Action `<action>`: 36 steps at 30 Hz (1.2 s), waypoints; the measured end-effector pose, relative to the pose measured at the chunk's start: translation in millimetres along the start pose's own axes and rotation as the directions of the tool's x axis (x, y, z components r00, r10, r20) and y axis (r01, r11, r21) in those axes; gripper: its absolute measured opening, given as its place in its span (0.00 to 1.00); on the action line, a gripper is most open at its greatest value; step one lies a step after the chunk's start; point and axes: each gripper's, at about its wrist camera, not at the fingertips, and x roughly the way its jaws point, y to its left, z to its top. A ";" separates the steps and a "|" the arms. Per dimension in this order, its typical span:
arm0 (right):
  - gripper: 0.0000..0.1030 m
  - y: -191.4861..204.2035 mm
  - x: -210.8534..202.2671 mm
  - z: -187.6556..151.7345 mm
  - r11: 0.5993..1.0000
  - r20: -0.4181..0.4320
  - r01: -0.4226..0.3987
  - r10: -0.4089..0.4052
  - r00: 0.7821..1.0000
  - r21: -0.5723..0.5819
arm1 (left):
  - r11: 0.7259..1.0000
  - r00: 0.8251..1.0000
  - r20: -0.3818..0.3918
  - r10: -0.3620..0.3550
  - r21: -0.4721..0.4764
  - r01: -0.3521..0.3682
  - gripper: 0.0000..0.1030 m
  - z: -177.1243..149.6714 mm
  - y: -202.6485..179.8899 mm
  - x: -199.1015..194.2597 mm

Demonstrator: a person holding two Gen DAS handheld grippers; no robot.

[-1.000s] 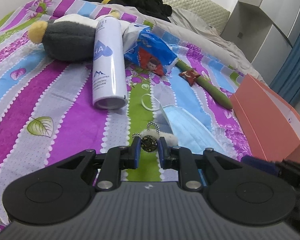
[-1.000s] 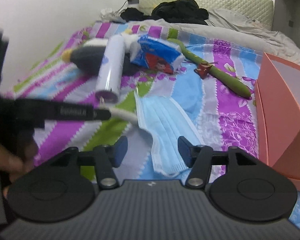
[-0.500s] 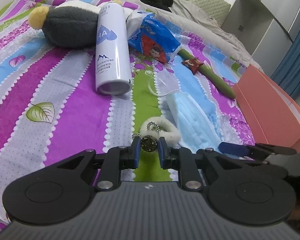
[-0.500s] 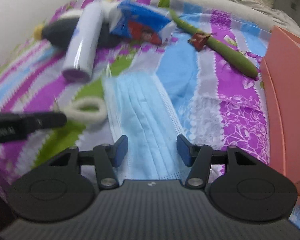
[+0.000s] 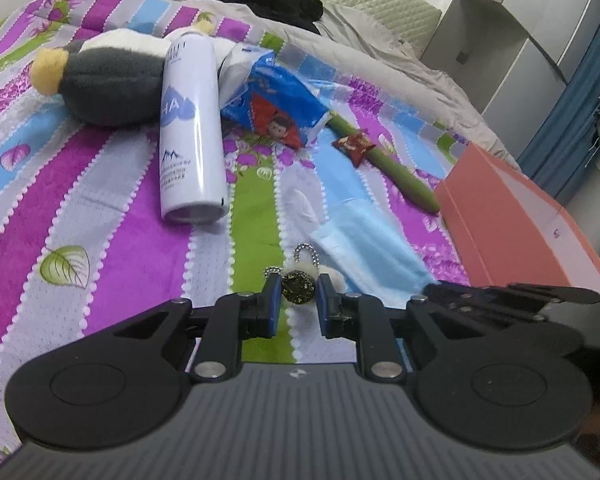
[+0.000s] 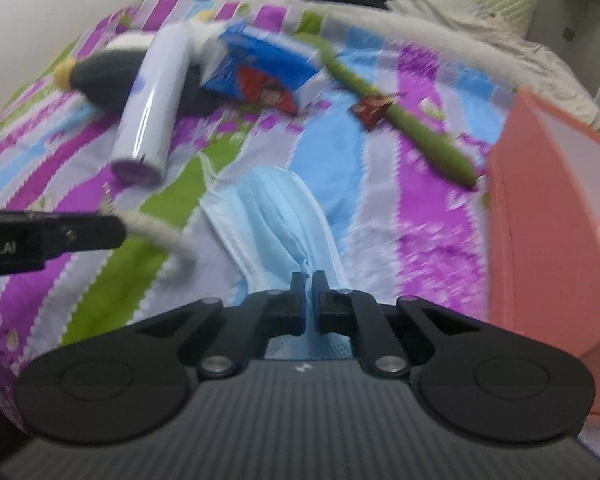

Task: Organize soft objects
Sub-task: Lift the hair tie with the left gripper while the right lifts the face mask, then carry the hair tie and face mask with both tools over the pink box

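A: Two grippers. Left-wrist view?

B: The left gripper [image 5: 298, 298] pinches a glittery round charm on a fuzzy white ring [image 5: 298, 286]; the pleated blue face mask [image 5: 370, 254] lies at two o'clock.

A: Right-wrist view?

B: The right gripper [image 6: 309, 288], jaws pressed together, pinches the mask's near edge at twelve o'clock on the striped bedspread [image 6: 432, 216].

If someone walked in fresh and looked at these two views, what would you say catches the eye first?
First the loud striped bedspread, purple, green and blue, strewn with clutter: a white spray can lying against a grey plush toy, and a coral box at the right edge. Near the cameras, the right gripper pinches a light-blue face mask, while the left gripper holds a glittery charm on a white fluffy loop.
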 end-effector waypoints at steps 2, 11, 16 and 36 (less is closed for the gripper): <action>0.07 -10.0 -10.9 5.2 1.000 0.020 0.003 -0.004 1.000 0.017 | 1.000 1.000 0.003 -0.008 -0.002 0.008 0.21 4.8 -1.4 -3.9; 0.07 -50.3 -58.4 36.0 0.996 0.109 0.000 -0.010 0.994 0.089 | 0.998 0.999 0.023 -0.034 0.061 0.033 0.21 37.3 -38.9 -17.6; 0.07 -78.9 -82.2 59.4 0.990 0.148 0.010 -0.031 0.988 0.138 | 0.994 0.997 0.050 -0.062 0.093 0.057 0.21 74.5 -80.7 -25.2; 0.07 -224.1 -108.7 86.3 0.943 0.059 0.157 -0.182 0.982 0.292 | 0.948 0.983 -0.034 -0.178 0.263 0.181 0.21 146.5 -262.7 27.6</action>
